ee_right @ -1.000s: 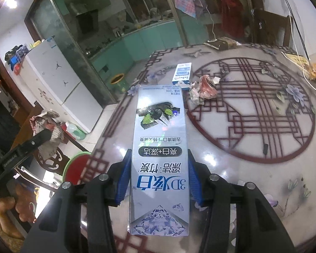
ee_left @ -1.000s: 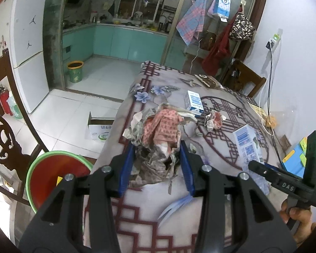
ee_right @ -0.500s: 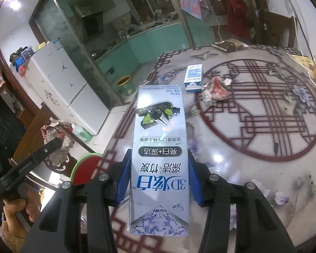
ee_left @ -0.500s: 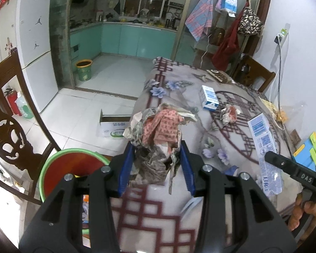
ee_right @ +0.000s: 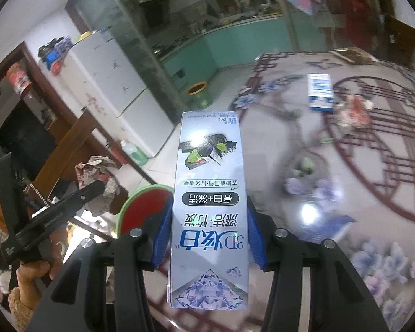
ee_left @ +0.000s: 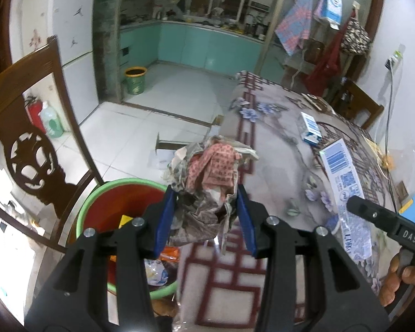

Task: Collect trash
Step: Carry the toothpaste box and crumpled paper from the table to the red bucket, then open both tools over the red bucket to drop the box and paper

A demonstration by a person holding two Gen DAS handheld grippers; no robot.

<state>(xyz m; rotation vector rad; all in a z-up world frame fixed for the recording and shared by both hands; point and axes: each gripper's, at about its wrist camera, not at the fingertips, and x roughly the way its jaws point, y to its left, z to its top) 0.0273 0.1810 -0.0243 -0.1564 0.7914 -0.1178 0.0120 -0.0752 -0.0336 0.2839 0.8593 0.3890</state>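
My left tool (ee_left: pixel 204 218) is clamped on crumpled paper (ee_left: pixel 207 177), pitched down. My right tool (ee_right: pixel 207 235) is clamped on a toothpaste box (ee_right: pixel 209 193). Hand (ee_left: pixel 401 279) grips the right handle.

Crumpled paper wad (ee_left: pixel 207 182), silver carton (ee_right: pixel 210 210)

**Surroundings, non-task items**

A white fridge (ee_left: pixel 69 27) stood left of the kitchen doorway. Teal cabinets (ee_left: pixel 196 47) lined the far kitchen wall. A carved wooden chair (ee_left: pixel 38 149) stood near left. A red fire extinguisher (ee_left: pixel 34 113) and green bottle (ee_left: pixel 51 121) sat on the floor beside the fridge.
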